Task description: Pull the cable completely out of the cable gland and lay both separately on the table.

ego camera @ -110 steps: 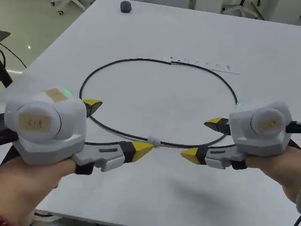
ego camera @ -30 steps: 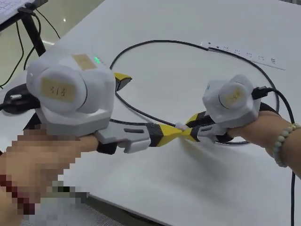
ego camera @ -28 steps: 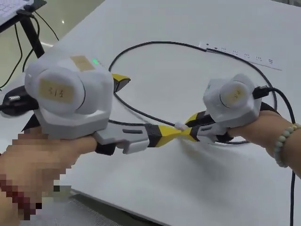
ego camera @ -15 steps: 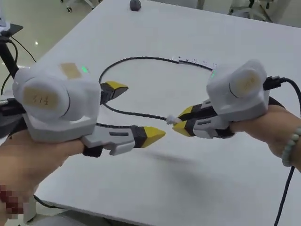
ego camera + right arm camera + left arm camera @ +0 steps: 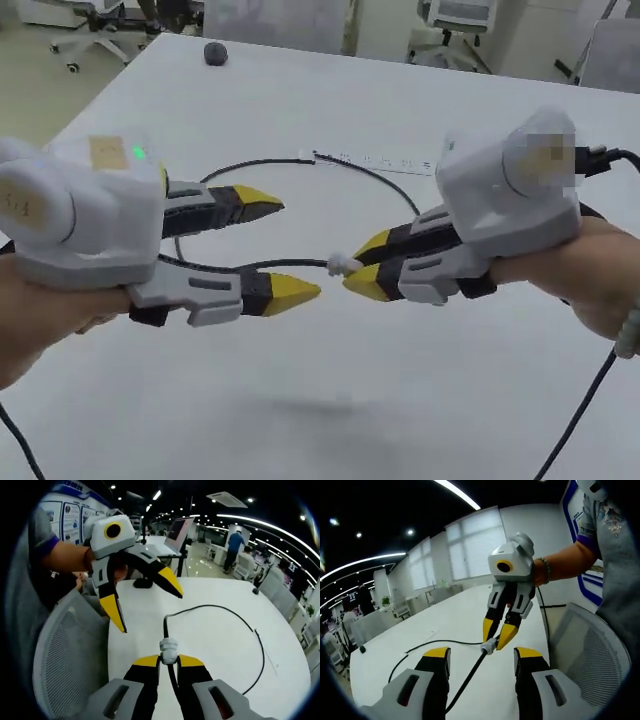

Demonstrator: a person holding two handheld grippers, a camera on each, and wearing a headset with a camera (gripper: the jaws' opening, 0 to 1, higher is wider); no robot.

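A wide white table (image 5: pixel 400 400) in a bright open office carries a thin black cable (image 5: pixel 370 178) lying in a loose loop beyond both tongs. One stretch is lifted off the surface, up to the right tongs (image 5: pixel 349 269). The small white cable gland (image 5: pixel 342 265) sits right at the tips of those tongs, threaded on the cable. The right tongs are closed almost fully. As far as the right gripper view lets me judge, they pinch the rear end of the gland rather than the cable behind it, and the cable runs back between the jaws. The left tongs (image 5: pixel 300 248) are spread wide and hold nothing. The cable leading away from the gland passes between their jaws without clearly touching either one. The cable looks light and limp with a little spring, and its rubbery jacket should give good grip. The gland looks like hard, smooth plastic, so it is likely to slip or twist if held loosely. The best hold for the left tongs is probably on the cable just beside the gland, with a pull straight along its line so the cable neither kinks nor drags the gland askew.
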